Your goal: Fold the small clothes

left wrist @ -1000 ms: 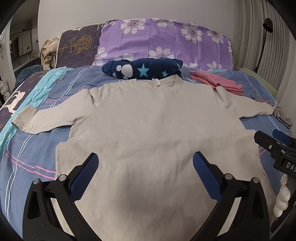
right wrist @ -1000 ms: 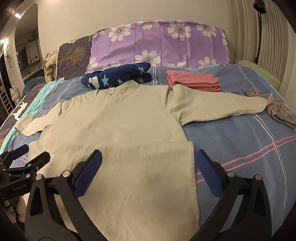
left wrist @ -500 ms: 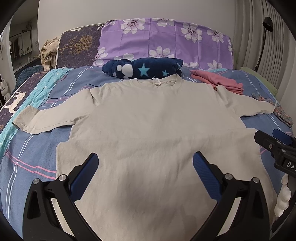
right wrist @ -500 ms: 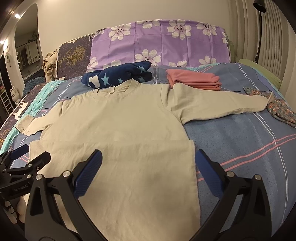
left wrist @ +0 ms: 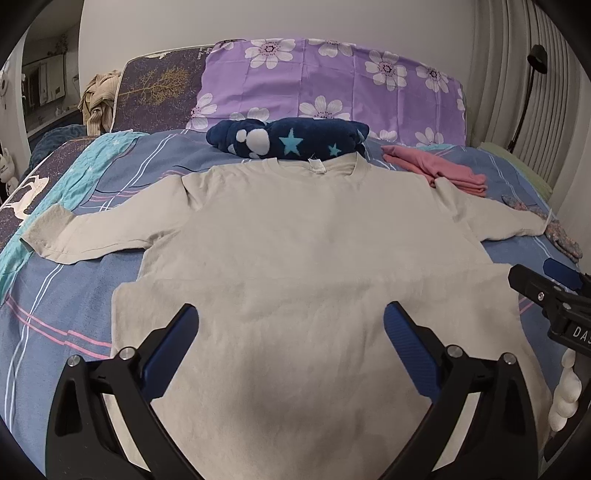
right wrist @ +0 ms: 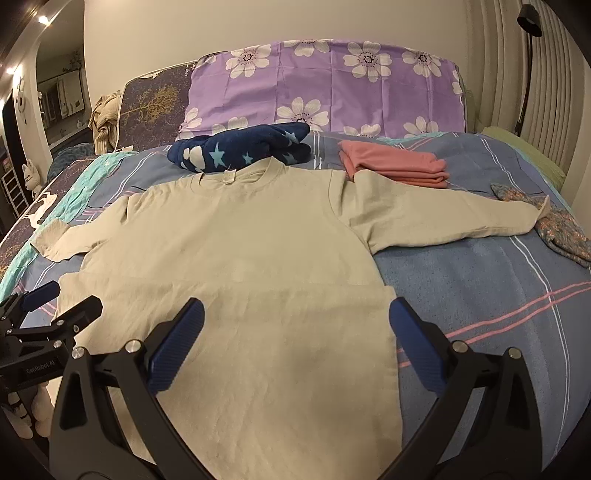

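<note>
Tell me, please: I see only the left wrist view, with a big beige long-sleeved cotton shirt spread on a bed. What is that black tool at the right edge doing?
Observer: That is the right gripper. Its jaws stand wide open, holding nothing.
Operator: Where is it over the beige long-sleeved shirt?
Observer: It straddles the shirt's side edge: one finger over fabric, the other over the blue striped bedsheet.
Operator: Anything else I miss?
Observer: Small ceiling lights glow at upper left.
</note>
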